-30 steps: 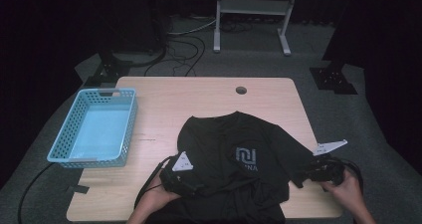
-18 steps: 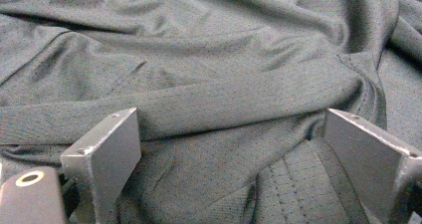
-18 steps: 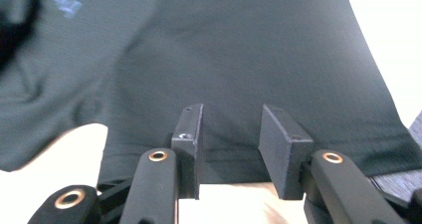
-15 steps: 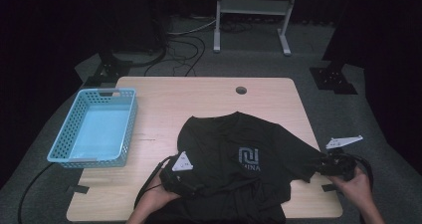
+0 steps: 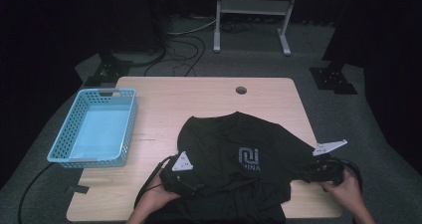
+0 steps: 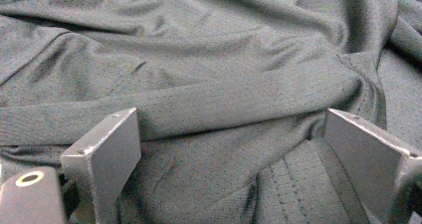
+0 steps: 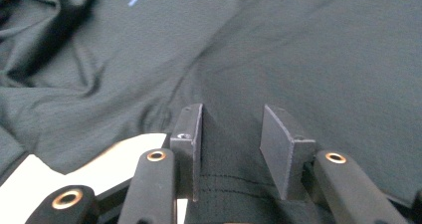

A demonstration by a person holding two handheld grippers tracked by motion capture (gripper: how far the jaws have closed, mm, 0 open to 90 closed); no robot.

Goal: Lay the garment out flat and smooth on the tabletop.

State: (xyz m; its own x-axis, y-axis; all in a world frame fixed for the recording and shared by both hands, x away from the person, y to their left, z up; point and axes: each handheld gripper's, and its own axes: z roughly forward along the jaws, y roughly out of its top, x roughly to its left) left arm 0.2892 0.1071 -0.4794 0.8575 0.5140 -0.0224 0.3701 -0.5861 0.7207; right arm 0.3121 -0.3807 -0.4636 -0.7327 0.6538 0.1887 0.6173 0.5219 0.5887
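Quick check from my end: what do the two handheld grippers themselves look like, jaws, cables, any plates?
Both are black. The left gripper carries a grey three-cornered plate and trails a black cable; its jaws are flat dark-grey slabs. The right gripper has the same plate, black link arms with brass-coloured rivets, and squarish dark pads. The forearms are bare.

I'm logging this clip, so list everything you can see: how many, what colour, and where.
T-shirt: one, black with a pale chest logo, spread on the near half of the table.
Basket: one, light blue, at the table's left edge.
Table: one, light wood, with a round hole near its far edge.
Metal stand: one, grey, on the floor beyond the table.
Left gripper: black, jaws wide apart over the shirt.
Right gripper: black, jaws apart around fabric at the shirt's right side.
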